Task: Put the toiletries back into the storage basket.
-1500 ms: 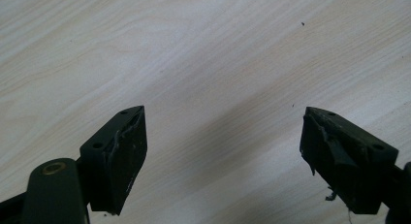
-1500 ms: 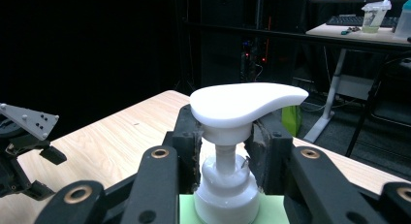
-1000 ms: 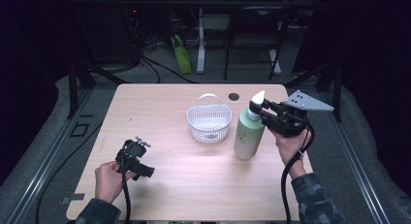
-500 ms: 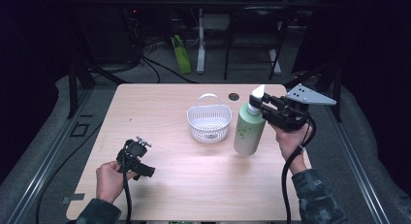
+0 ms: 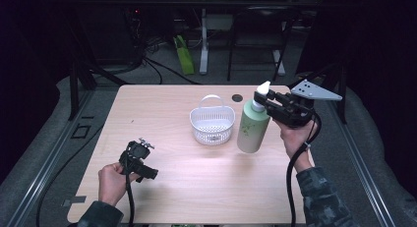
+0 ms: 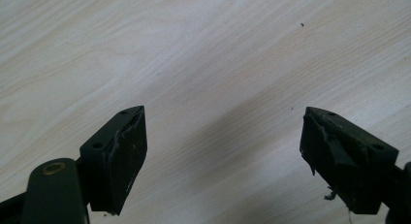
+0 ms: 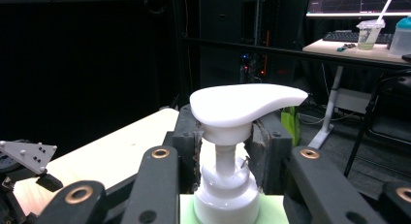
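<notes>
Centrally, the right gripper (image 7: 223,156) has its jaws clamped on the white pump neck of a pale green bottle (image 5: 253,129); a broad white dispenser head tops the neck. Gripped this way, the bottle hangs slightly tilted over the desk (image 5: 162,109) near its right edge, just beside a white basket (image 5: 212,125). Near the front-left corner, the left gripper (image 6: 223,161) shows its jaws apart over bare wood, holding nothing.

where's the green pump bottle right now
In the high view the green pump bottle is at the table's right side, just right of the white basket, with the right gripper shut on its neck under the pump.
</notes>
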